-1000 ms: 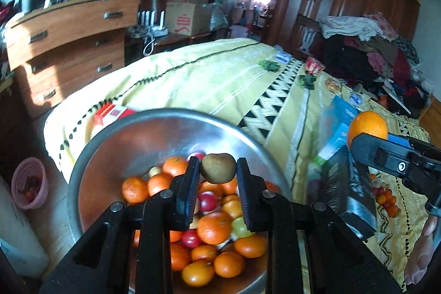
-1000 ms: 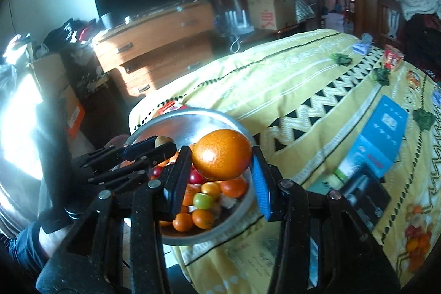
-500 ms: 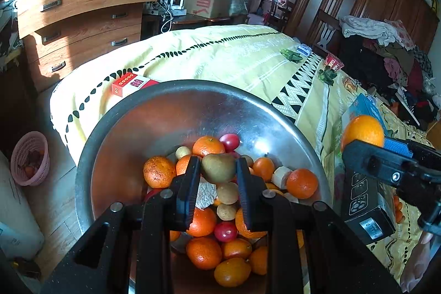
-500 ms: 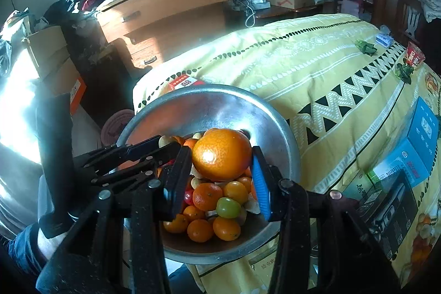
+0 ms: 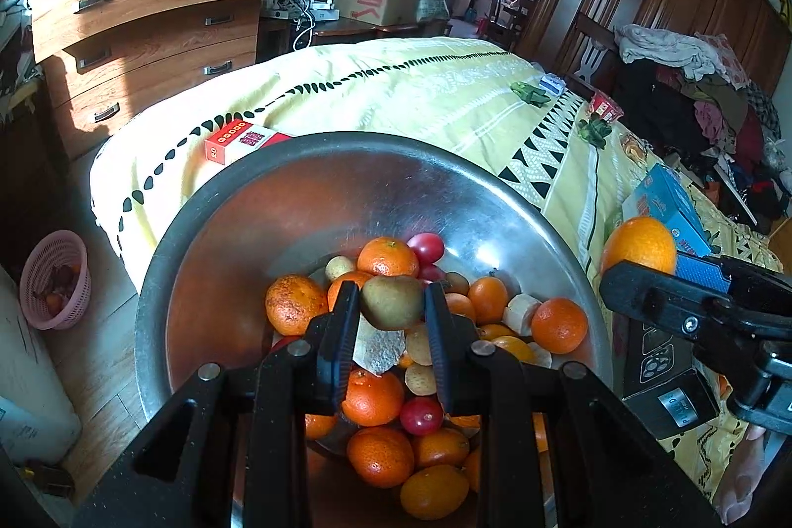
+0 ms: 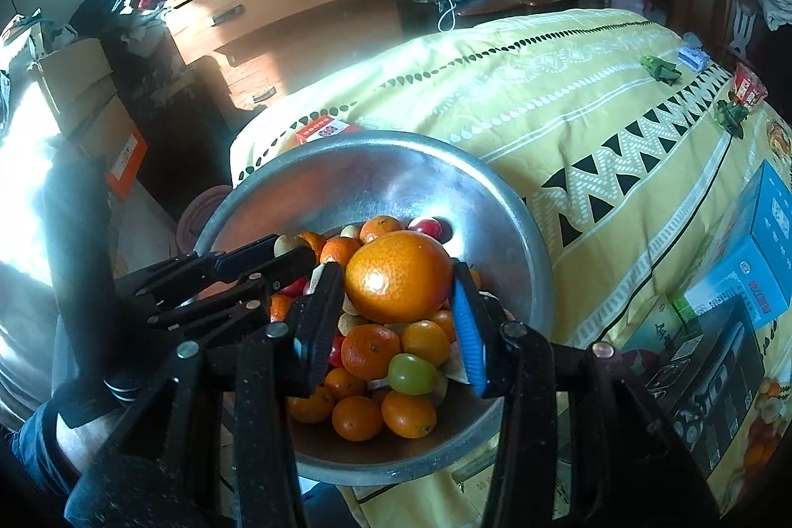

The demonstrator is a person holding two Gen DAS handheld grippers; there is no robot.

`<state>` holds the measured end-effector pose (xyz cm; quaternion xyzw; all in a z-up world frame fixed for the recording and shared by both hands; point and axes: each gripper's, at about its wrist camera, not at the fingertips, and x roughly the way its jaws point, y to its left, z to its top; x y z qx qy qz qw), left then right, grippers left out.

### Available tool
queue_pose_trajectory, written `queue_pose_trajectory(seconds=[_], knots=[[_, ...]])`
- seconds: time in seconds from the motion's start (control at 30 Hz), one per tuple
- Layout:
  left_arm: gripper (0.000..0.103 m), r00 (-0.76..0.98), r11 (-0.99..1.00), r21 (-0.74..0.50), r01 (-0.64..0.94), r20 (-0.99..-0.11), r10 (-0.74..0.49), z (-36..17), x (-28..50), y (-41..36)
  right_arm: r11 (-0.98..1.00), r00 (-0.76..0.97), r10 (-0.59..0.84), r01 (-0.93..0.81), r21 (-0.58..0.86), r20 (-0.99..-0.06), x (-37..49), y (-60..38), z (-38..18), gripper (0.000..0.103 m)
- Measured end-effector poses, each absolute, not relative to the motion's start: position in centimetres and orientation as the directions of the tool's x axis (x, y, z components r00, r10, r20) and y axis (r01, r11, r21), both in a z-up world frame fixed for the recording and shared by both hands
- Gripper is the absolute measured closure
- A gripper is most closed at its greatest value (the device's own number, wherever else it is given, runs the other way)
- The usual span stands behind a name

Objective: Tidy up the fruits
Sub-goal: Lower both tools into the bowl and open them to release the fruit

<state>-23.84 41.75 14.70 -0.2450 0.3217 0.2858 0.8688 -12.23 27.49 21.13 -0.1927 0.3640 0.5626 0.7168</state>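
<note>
Two grippers, both loaded up with fruit and both over the same big steel bowl (image 5: 208,231). The left gripper (image 5: 391,305) is clamped on a brownish-green kiwi (image 5: 392,301), pads pressing it from both sides, and it sits right above the pile in the bowl. The right gripper (image 6: 398,280) is pinching a large orange (image 6: 398,275) between one black pad and one blue pad, held over the near side of the bowl; in the left wrist view you can see that same orange poking up just past the bowl's right rim. The bowl itself is sitting at the end of a bed with a yellow patterned blanket (image 6: 569,92), and it's full of a mix: small tangerines (image 5: 387,257), a couple of red cherry tomatoes (image 5: 425,247), a greenish one (image 6: 412,373), and some pale chunks I can't identify. Right behind the bowl on the blanket there's a red box (image 5: 237,142), partly hidden by the rim. Off to the right on the bed is a blue box (image 6: 762,251). A wooden dresser (image 5: 148,23) stands behind the bed, and a pink basket (image 5: 54,280) is on the floor.
</note>
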Motion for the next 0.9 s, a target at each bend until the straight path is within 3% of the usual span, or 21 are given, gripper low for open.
queue_pose_trajectory(seconds=[0.8, 0.83, 0.9], knots=[[0.076, 0.606, 0.71, -0.228, -0.666, -0.72, 0.337, 13.8, -23.5, 42.2, 0.304, 0.091, 0.635, -0.942, 0.14, -0.767, -11.7, 28.4, 19.6, 0.059], [0.074, 0.602, 0.708, -0.227, -0.669, -0.724, 0.336, 13.7, -23.5, 42.3, 0.307, 0.09, 0.63, -0.941, 0.142, -0.771, -11.6, 28.5, 19.4, 0.059], [0.056, 0.594, 0.7, -0.226, -0.677, -0.729, 0.339, 13.5, -23.5, 42.4, 0.314, 0.091, 0.623, -0.939, 0.142, -0.777, -11.4, 28.7, 19.2, 0.058]])
